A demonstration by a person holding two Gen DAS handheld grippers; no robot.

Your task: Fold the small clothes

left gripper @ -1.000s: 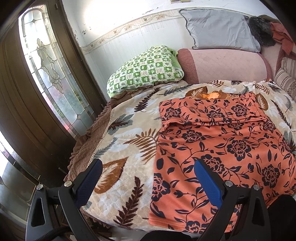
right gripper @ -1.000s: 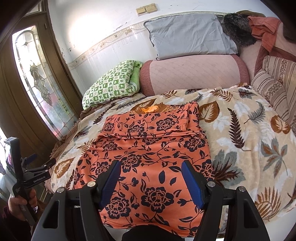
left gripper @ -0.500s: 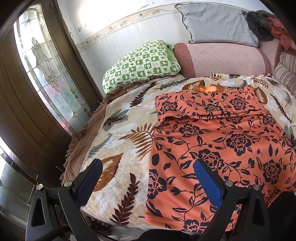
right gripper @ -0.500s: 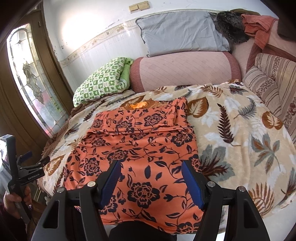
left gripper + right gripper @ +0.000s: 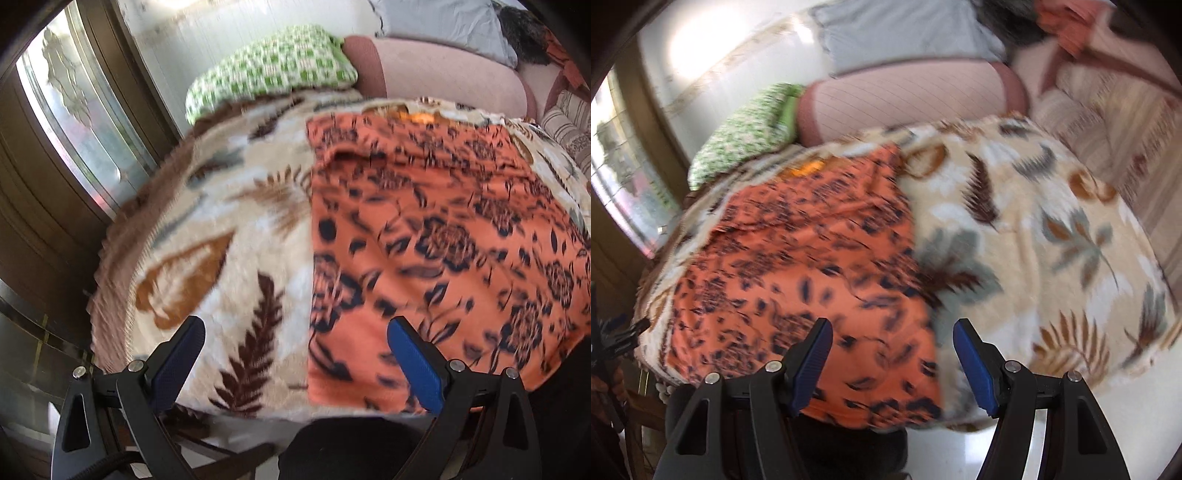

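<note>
Both views motion-blurred; orange floral garment (image 5: 424, 236) near hem hidden behind gripper body

Orange floral garment (image 5: 436, 236) lies spread flat on the leaf-patterned blanket (image 5: 229, 236).

I can read no text, label, brand, number or sign in either view. Both views are blurred. The orange garment (image 5: 436, 229) in front of my hand-held grippers carries only a dark flower print, and the blanket (image 5: 1034, 236) under it has only leaf patterns, no letters.
</note>
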